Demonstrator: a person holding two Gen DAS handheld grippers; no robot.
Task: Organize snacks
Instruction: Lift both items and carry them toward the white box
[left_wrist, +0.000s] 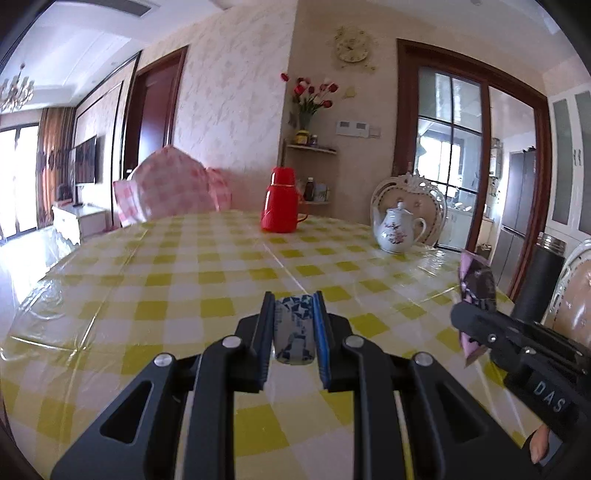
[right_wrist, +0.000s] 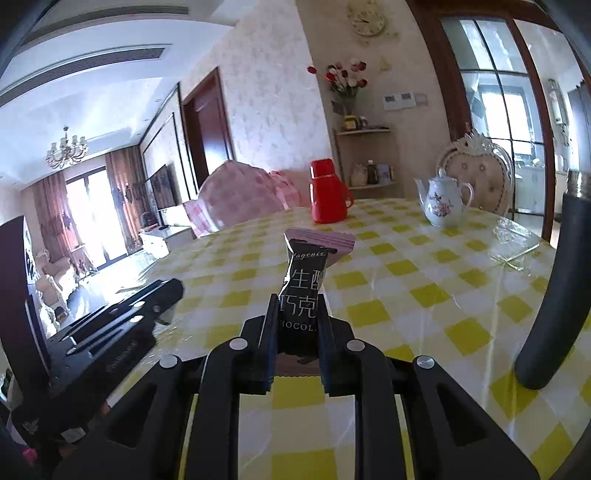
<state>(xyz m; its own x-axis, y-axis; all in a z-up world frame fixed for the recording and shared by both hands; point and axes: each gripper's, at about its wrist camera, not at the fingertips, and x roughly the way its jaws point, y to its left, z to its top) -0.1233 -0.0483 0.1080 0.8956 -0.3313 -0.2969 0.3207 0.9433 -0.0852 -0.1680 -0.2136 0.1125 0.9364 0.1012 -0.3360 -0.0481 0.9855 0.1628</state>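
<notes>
The left gripper clamps a blue-and-white snack packet; the right gripper pinches a black chocolate packet. Both hang above the checked worktop, so slick wrappers may slip and drop.

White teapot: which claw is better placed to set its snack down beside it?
Probably the right claw: its chocolate packet is nearer the teapot, on that side of the table.

A yellow-and-white checked tablecloth carries a red flask and a white floral teapot, near a blue-and-white patterned packet and a black-and-pink wrapper.
</notes>
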